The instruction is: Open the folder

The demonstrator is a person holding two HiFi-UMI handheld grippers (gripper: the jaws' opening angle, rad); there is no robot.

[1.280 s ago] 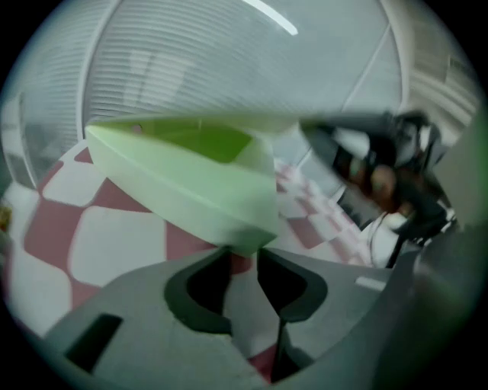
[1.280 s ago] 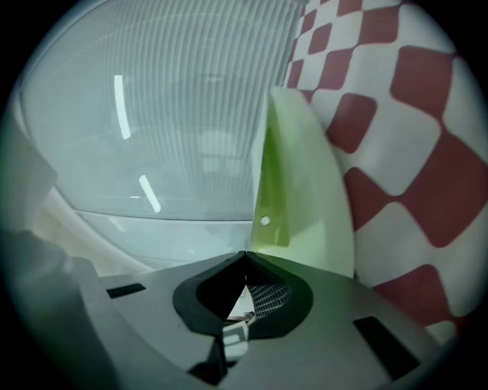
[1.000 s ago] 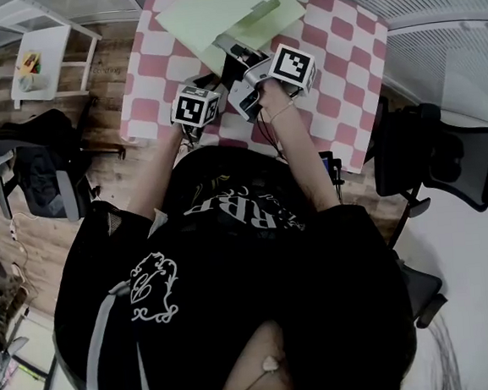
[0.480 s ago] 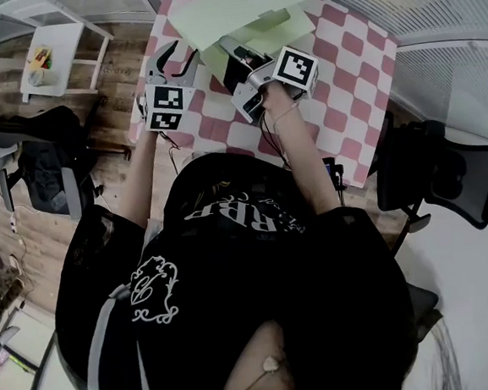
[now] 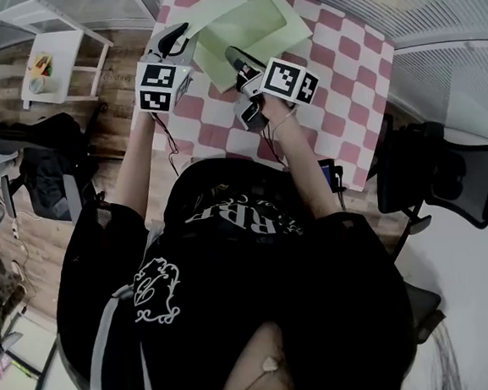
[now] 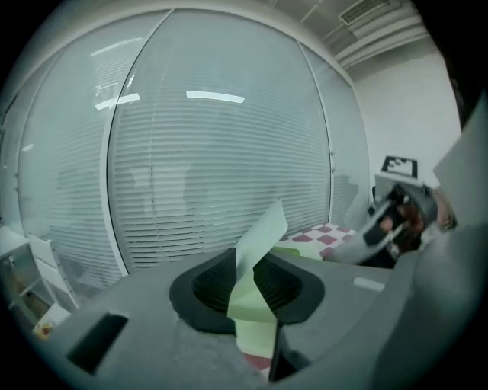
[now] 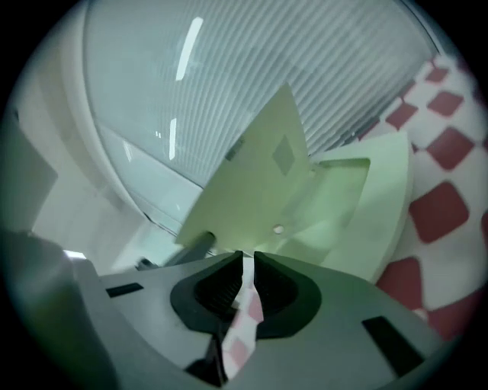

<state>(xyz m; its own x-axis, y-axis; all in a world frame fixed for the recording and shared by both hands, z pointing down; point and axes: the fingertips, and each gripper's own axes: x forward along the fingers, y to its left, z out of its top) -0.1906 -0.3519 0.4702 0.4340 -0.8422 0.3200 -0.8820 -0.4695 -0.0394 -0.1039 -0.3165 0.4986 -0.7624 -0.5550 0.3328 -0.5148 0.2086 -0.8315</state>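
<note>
At the near edge of the head view, a person in a black printed shirt (image 5: pixel 233 267) reaches both arms forward over a bench under a red-and-white checked cloth (image 5: pixel 334 55).

The right tool (image 5: pixel 234 59) (image 7: pixel 248 259), topped by its marker cube, points at the near edge of the pale green card folder (image 5: pixel 255 27) (image 7: pixel 366 206). Its jaws are clenched together with nothing between them, and only a sliver of checked cloth shows through the slit. Whether the tips touch the folder's lower leaf cannot be told.

To its left and slightly farther out, the left tool (image 5: pixel 175 36) (image 6: pixel 255 263) sits at the bench's left edge. Its jaws are closing, and the pads pinch a corner of the folder's front cover (image 6: pixel 259 244) (image 7: pixel 259 190) (image 5: pixel 210 6). The cover stands tilted up off the lower leaf, so the folder lies partly open on the cloth, with an inner pocket visible.

Beyond the bench, the left gripper view shows a glass wall with horizontal slatted blinds (image 6: pixel 213 167). Off to the right of the bench in the head view stands a black mesh office chair (image 5: pixel 446 172), and a white shelf unit (image 5: pixel 53 54) stands on the wooden floor at the far left.
</note>
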